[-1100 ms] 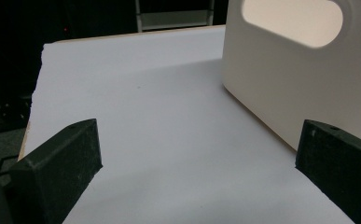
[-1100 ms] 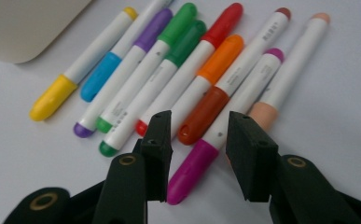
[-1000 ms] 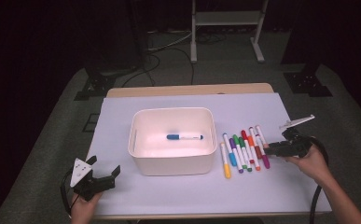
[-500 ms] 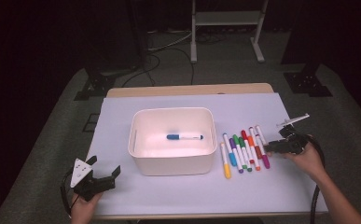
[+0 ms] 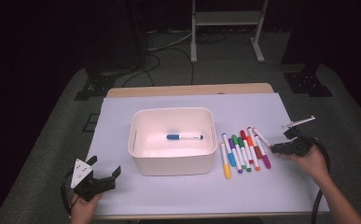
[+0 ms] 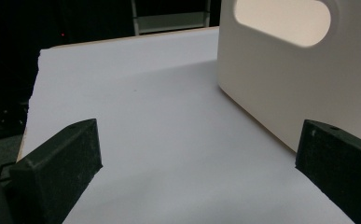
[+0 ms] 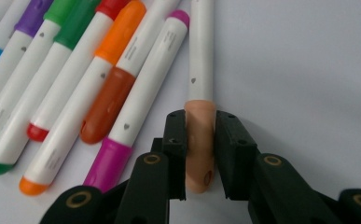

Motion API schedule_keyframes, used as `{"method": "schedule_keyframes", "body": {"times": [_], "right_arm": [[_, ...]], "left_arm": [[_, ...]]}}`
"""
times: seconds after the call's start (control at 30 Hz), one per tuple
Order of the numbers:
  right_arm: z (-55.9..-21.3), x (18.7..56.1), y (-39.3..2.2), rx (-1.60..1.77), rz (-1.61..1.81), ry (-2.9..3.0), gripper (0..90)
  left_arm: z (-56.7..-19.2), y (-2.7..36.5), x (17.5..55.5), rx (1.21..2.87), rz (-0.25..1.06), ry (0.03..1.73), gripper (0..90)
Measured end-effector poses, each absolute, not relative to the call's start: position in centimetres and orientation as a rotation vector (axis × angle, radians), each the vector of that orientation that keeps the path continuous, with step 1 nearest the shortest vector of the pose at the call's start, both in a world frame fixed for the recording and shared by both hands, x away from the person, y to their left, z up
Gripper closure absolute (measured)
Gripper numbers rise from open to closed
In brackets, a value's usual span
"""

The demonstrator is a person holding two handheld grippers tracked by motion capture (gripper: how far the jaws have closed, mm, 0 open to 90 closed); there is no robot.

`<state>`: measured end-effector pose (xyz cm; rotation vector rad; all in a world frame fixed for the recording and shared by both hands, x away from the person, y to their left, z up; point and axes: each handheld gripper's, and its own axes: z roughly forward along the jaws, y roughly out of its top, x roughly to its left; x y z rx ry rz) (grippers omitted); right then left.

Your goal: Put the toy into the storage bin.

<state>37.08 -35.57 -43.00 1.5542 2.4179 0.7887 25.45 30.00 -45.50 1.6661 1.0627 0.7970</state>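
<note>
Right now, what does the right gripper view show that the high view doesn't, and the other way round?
The right gripper view shows the right gripper, whose jaws have just been closing, clamped on the peach cap of the outermost marker. The high view shows the white bin holding a blue marker, and the left gripper open near the table's front corner. Both show the marker row on the white sheet.
</note>
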Motion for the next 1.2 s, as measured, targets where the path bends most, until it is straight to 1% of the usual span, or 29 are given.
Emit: {"method": "schedule_keyframes", "body": {"times": [0.33, 0.4, 0.53, 0.7, 0.9, 1.13, 1.2], "right_arm": [[-43.0, 33.5, -36.9, 1.579, 0.790, 2.437, 73.0], [-42.9, 33.2, -37.0, 1.576, 0.792, 2.437, 69.5], [-42.6, 33.4, -36.5, 1.546, 0.820, 2.436, 63.2], [-42.3, 34.9, -35.6, 1.507, 0.821, 2.439, 61.7], [-42.9, 36.5, -34.8, 1.509, 0.767, 2.448, 63.7], [-43.3, 36.8, -34.7, 1.508, 0.732, 2.432, 70.4], [-43.3, 36.8, -34.7, 1.506, 0.720, 2.428, 74.5]], "left_arm": [[-45.5, 29.9, 25.5, 1.677, 0.797, 1.059, 0.0], [-45.5, 29.9, 25.5, 1.679, 0.800, 1.058, 0.0], [-45.5, 29.8, 25.5, 1.686, 0.804, 1.053, 0.0], [-45.5, 29.9, 25.5, 1.681, 0.800, 1.054, 0.0], [-45.5, 29.9, 25.5, 1.682, 0.797, 1.051, 0.0], [-45.5, 29.9, 25.5, 1.684, 0.796, 1.048, 0.0], [-45.5, 29.8, 25.5, 1.684, 0.797, 1.048, 0.0]]}}
